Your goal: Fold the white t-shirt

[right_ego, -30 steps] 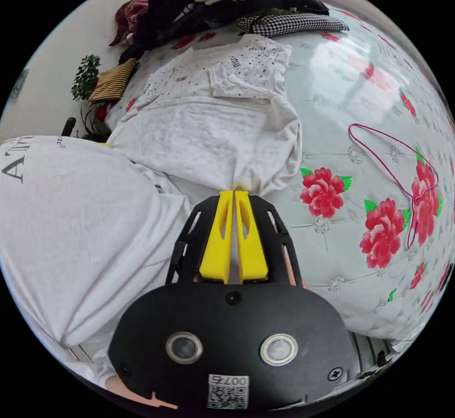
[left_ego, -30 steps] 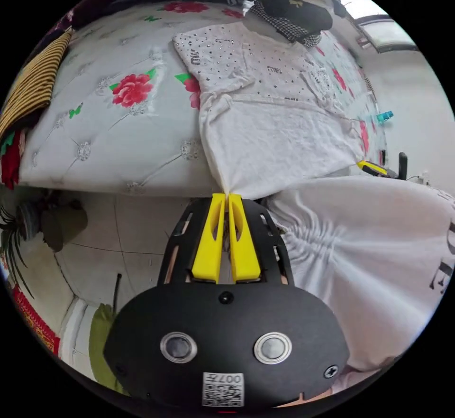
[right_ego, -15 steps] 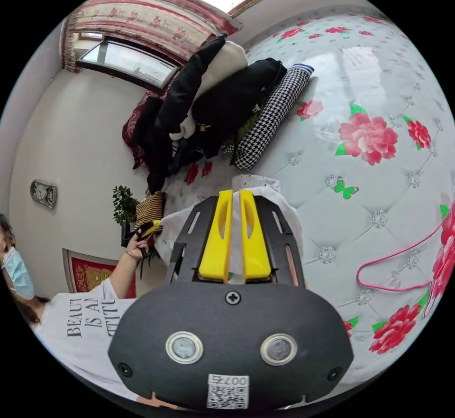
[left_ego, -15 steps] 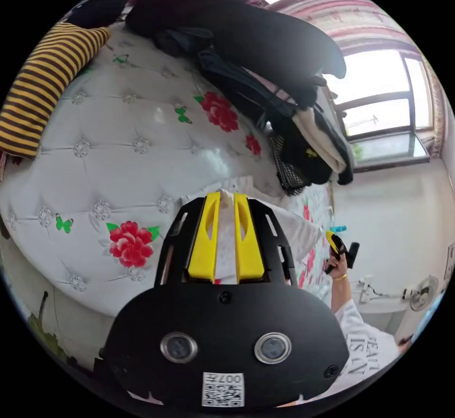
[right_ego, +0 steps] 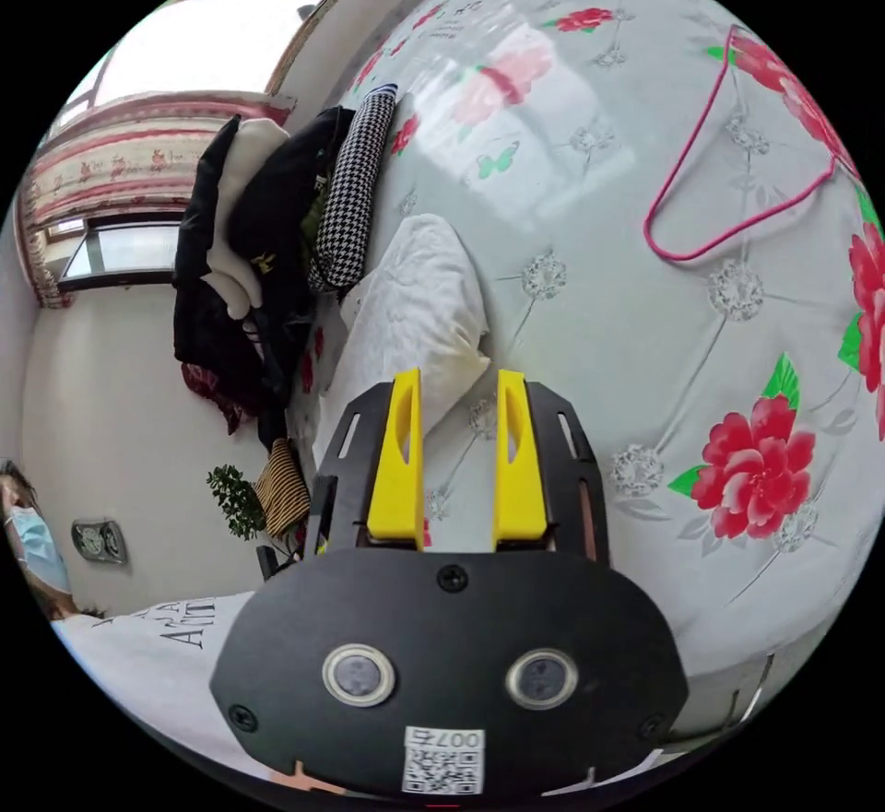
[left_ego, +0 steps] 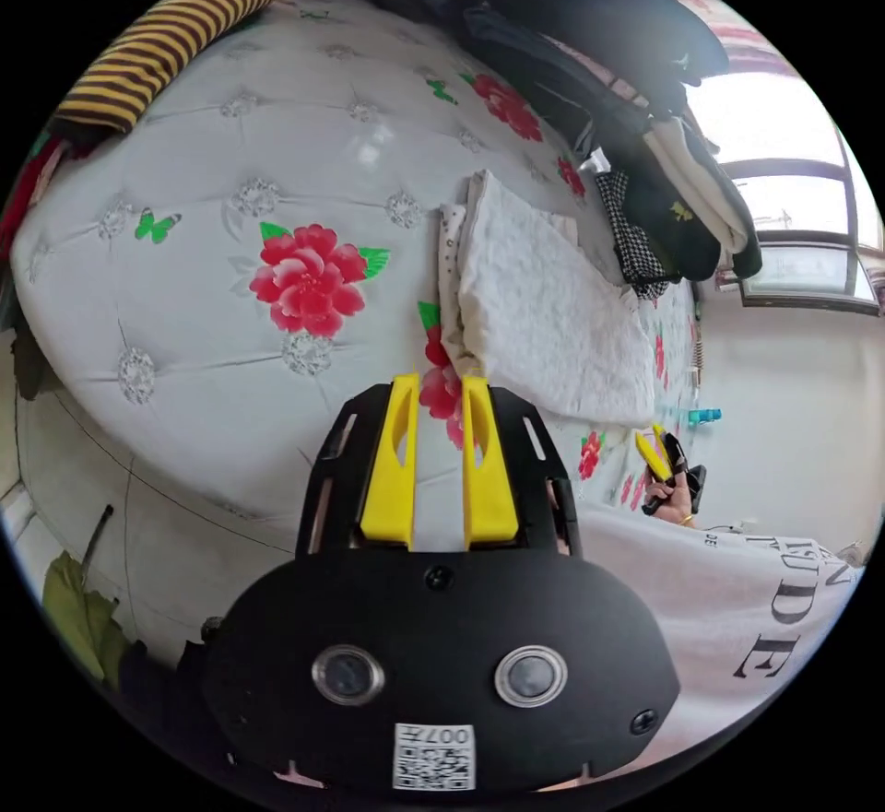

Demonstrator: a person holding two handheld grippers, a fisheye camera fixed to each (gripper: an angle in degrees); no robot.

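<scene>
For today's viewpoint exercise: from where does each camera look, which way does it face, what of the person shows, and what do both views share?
Left gripper view: rides on the left gripper, jaws apart, facing the folded white t-shirt on the bed; the person's shirt shows.
Right gripper view: rides on the right gripper, jaws apart, facing the t-shirt and a pink hanger.
Shared: the t-shirt, bed, dark clothes pile.

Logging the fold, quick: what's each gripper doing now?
Left gripper: open, holding nothing.
Right gripper: open, holding nothing, near the white t-shirt.
</scene>
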